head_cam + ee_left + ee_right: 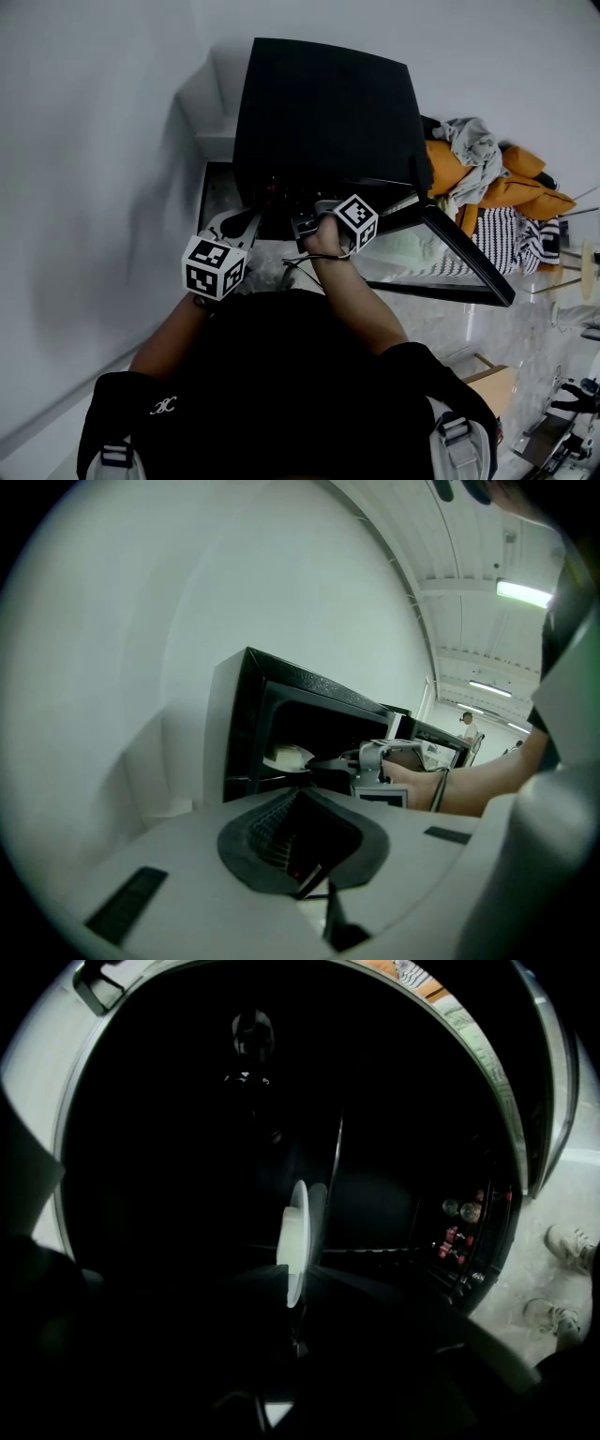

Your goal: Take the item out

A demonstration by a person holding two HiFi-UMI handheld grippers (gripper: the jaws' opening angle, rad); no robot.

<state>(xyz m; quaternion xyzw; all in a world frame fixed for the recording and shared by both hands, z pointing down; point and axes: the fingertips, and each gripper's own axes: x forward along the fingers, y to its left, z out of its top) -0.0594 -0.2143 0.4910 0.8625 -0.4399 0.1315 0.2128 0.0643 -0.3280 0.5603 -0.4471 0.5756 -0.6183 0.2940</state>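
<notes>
Black countertop oven (323,103) against the white wall, door (464,258) swung fully open toward the right. Right gripper (327,761) is reached into the cavity, jaws closed on the rim of a white plate (296,1237). That gripper's own view shows the plate edge-on between the two dark jaws. It's very dark in there, so I can't tell whether anything is on the plate. From the left gripper view, the plate (289,757) sits at the front of the cavity, just inside the opening, with the right gripper coming at it from the door side. Can't confirm if it's resting on a rack or lifted off it. Left gripper (319,885) is held outside the oven, below and left of the opening. Its jaws are together with nothing between them, and it touches nothing. Pile of clothes (497,183), orange and striped pieces, lies right of the oven behind the door. A pair of shoes (570,1241) shows on the floor in the right gripper view.
</notes>
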